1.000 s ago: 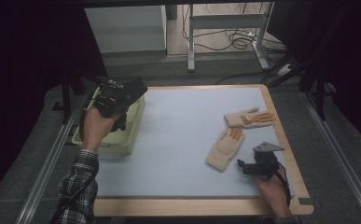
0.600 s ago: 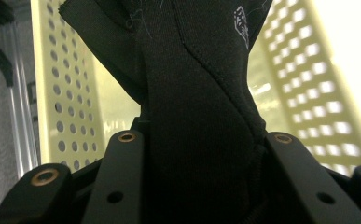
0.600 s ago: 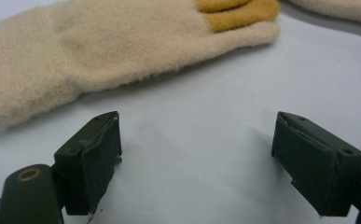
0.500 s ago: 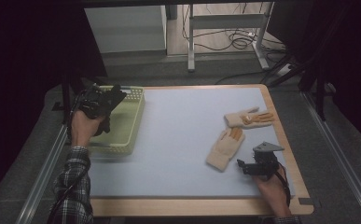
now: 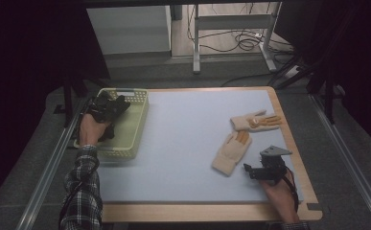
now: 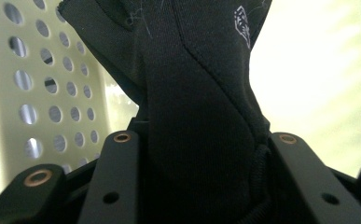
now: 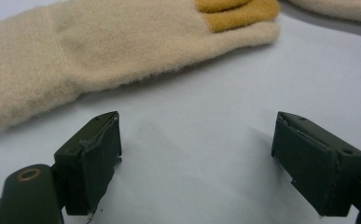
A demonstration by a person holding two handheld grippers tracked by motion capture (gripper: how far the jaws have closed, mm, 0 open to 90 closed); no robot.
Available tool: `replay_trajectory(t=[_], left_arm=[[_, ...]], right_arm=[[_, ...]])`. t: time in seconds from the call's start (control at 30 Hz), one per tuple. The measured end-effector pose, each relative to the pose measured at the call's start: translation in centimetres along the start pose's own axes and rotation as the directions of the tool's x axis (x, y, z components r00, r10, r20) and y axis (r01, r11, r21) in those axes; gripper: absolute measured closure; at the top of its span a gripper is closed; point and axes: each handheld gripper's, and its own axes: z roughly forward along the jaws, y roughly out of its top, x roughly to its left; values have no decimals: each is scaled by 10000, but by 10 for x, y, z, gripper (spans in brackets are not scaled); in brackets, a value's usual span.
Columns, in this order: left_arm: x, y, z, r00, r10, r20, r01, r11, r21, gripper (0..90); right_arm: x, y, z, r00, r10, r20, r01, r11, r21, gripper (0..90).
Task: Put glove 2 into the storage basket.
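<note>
A black glove (image 6: 201, 88) hangs between the jaws of my left gripper (image 6: 201, 140), which still pinch it though they have just been opening a little. In the high view the left gripper (image 5: 107, 108) sits low inside the pale yellow perforated basket (image 5: 139, 125) at the table's left. My right gripper (image 7: 197, 158) stands open on the blue mat with nothing between its fingers, just short of a cream glove (image 7: 99, 51) with orange fingers. From above, the right gripper (image 5: 248, 168) is at the front right, beside that cream glove (image 5: 231, 153). A second cream glove (image 5: 255, 120) lies farther back.
The basket's holed wall (image 6: 38, 93) rises close on the left of the black glove. A wooden rim (image 5: 298, 158) borders the blue mat (image 5: 183, 139). Metal rails run along both table sides, and dark curtains and a frame with cables stand behind.
My left hand has carried the black glove leftward and down into the basket. The right hand and both cream gloves have stayed in place.
</note>
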Motion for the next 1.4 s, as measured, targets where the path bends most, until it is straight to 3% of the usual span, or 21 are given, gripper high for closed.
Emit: replay_trajectory(t=[0.2,0.37,0.47,0.53,0.8,0.93,1.13,1.27,1.4], left_arm=[[3,0,17,9999,83,-141,-77,9991,410,527],[2,-1,23,9993,205,-321,-192,9989,421,281],[3,-2,17,9991,238,-356,-224,9991,368,124],[3,-3,12,9990,232,-375,-223,9995,220,64],[12,-14,-16,9972,16,749,57,9952,-979,45],[12,-21,-24,9898,134,1415,110,9853,-1705,35],[1,-27,-38,9831,796,1650,-379,9696,-2418,16],[-10,-31,-46,9794,1299,1548,-811,9543,-2875,9],[-21,-35,-55,9712,1636,1730,-951,9327,-3478,6]], right_arm=[[0,0,0,10000,-1,-6,1,10000,-2,155],[0,0,0,10000,-3,-6,3,10000,-4,155],[0,0,0,10000,-6,-4,6,10000,-3,155],[0,0,0,10000,-6,-4,6,10000,-2,155],[0,0,0,10000,-9,0,9,10000,0,155],[0,0,0,10000,-10,3,10,10000,1,155],[0,0,0,10000,-11,3,11,10000,2,156],[0,0,0,10000,-8,2,8,10000,2,155],[0,0,0,10000,-7,2,7,10000,2,155]])
